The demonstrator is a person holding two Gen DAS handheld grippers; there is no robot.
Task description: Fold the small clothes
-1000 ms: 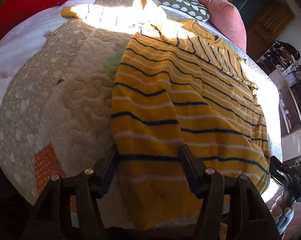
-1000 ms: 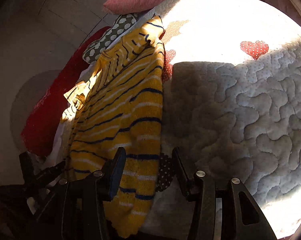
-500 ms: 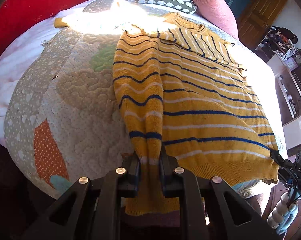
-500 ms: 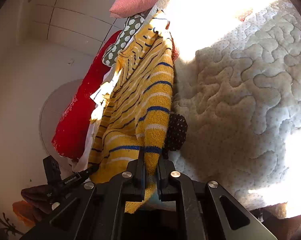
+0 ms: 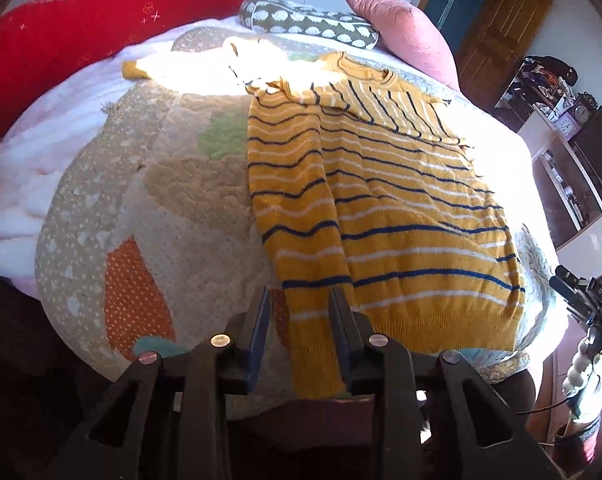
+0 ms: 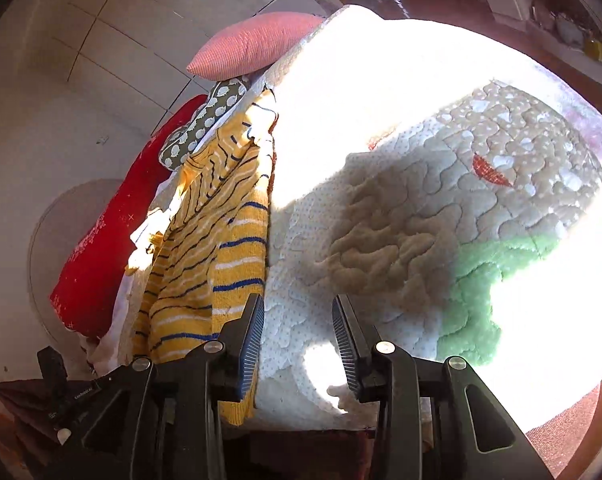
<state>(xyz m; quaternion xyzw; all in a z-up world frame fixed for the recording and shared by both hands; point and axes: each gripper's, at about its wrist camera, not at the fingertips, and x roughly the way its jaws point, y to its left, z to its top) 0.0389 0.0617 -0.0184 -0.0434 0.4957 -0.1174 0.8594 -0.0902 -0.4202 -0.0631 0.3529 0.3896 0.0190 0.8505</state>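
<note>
A yellow sweater (image 5: 389, 200) with blue and white stripes lies flat on the quilted bed cover (image 5: 173, 216), hem toward me. Its left strip is bunched into a narrow fold. My left gripper (image 5: 301, 312) is open, its jaws on either side of that fold's hem end, which hangs over the bed edge. In the right wrist view the sweater (image 6: 221, 248) lies at the left. My right gripper (image 6: 297, 320) is open and empty over the bare quilt (image 6: 401, 240), just right of the sweater's edge.
A red cushion (image 5: 81, 40), a patterned bolster (image 5: 309, 20) and a pink pillow (image 5: 405, 36) line the far side of the bed. A cream garment (image 5: 205, 64) lies beyond the sweater. Shelves and a door stand at the right.
Half a second ago both grippers were shut on the sweater's hem. Now both have opened and let it go. The right gripper has shifted right, off the sweater.
</note>
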